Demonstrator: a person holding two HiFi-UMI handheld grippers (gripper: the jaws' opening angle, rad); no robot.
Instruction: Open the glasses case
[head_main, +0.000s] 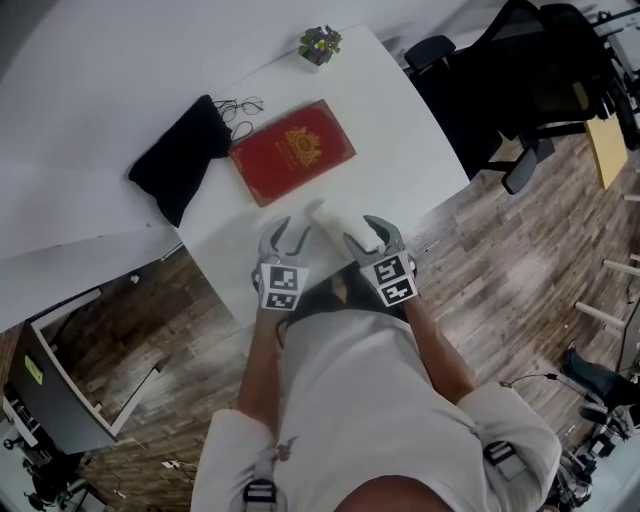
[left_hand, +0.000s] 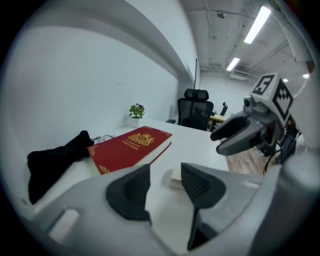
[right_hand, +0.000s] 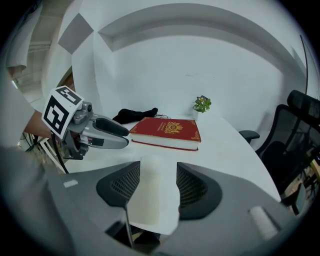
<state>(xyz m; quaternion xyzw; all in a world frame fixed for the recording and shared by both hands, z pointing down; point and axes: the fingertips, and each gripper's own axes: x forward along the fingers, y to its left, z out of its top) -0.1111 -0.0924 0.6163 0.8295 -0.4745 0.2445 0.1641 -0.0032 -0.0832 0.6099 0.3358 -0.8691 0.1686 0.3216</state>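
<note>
A white oblong glasses case (head_main: 325, 218) lies shut on the white table (head_main: 400, 130), close to its front edge. My left gripper (head_main: 288, 237) hovers just left of the case and my right gripper (head_main: 365, 235) just right of it. In the left gripper view the case (left_hand: 175, 179) shows beyond the open left gripper (left_hand: 165, 176), with nothing between the pads. The right gripper (left_hand: 220, 142) hangs above and to the right of it. In the right gripper view the case (right_hand: 152, 185) lies on the table under the gap of the open right gripper (right_hand: 157, 174), and the pads do not press on it.
A red book (head_main: 292, 150) with gold print lies behind the case. Left of the book are a black pouch (head_main: 180, 155) and a pair of glasses (head_main: 240, 108). A small potted plant (head_main: 320, 45) stands at the far edge. Black office chairs (head_main: 520, 90) stand on the right.
</note>
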